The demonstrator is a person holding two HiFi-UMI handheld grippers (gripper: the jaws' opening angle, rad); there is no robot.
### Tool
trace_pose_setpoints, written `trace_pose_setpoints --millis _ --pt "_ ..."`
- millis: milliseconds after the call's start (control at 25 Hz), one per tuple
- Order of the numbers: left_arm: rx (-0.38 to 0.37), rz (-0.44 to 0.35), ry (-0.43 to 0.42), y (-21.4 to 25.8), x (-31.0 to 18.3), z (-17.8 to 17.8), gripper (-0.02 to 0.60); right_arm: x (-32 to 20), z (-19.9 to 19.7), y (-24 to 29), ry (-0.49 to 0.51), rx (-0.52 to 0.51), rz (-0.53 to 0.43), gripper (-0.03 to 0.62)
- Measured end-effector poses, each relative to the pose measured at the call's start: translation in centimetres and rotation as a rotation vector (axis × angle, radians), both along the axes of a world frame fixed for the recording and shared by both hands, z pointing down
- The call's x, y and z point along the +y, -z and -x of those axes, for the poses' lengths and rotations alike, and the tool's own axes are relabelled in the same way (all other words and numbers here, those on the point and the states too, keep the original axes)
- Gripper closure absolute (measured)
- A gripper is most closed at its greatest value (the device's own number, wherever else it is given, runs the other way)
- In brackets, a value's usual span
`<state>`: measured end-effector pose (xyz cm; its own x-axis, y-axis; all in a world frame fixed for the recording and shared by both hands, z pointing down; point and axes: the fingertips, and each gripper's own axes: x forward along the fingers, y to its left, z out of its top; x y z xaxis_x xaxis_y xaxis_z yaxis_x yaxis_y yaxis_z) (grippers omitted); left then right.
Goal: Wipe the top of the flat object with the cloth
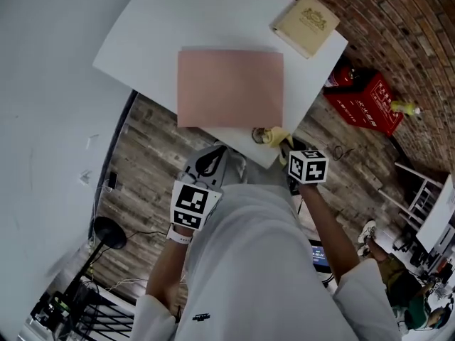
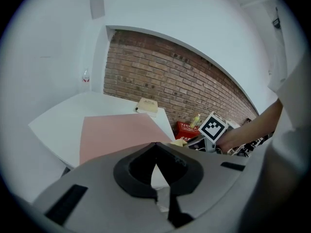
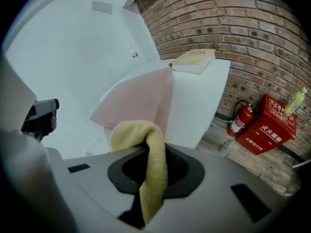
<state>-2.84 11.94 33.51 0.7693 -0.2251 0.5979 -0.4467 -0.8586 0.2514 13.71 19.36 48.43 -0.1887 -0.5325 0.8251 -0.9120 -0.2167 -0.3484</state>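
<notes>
The white table [image 1: 142, 41] is carrying a flat pink rectangular mat [image 1: 229, 87], with a tan hardcover book [image 1: 307, 25] lying near its corner.

The red metal fire-equipment box [image 3: 272, 125] at the right of the right gripper view carries white Chinese print including "火警" and the number "119". The gilt stamp on the cream hardback book [image 1: 307, 24], upper right of the head view, is too small to read.

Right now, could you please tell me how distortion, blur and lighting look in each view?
Head view: evenly lit and sharp, no glare on the pink sheet, little distortion. Left gripper view: strong fisheye bows the brick wall, and the corners go black. Right gripper view: same dark corners; the cloth is in focus.
</notes>
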Motion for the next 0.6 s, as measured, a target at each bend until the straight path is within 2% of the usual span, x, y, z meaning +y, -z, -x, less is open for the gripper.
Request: trace_pose_setpoints --millis 240,440,600 --pt "0.037 -0.034 0.028 2.3 -1.0 -0.2 0.563 1.3 -4.4 2.0 -0.045 0.043 -0.030 0.533" --pt "0.083 -0.062 0.070 4.4 -2.5 -0.2 0.563 -0.1 -6.6 6.6 0.008 0.116 -0.143 0.531" --pt "0.128 -0.077 0.111 6.3 -3.6 0.1 0.563 -2.4 -6.7 11.9 0.071 0.183 -0.250 0.531"
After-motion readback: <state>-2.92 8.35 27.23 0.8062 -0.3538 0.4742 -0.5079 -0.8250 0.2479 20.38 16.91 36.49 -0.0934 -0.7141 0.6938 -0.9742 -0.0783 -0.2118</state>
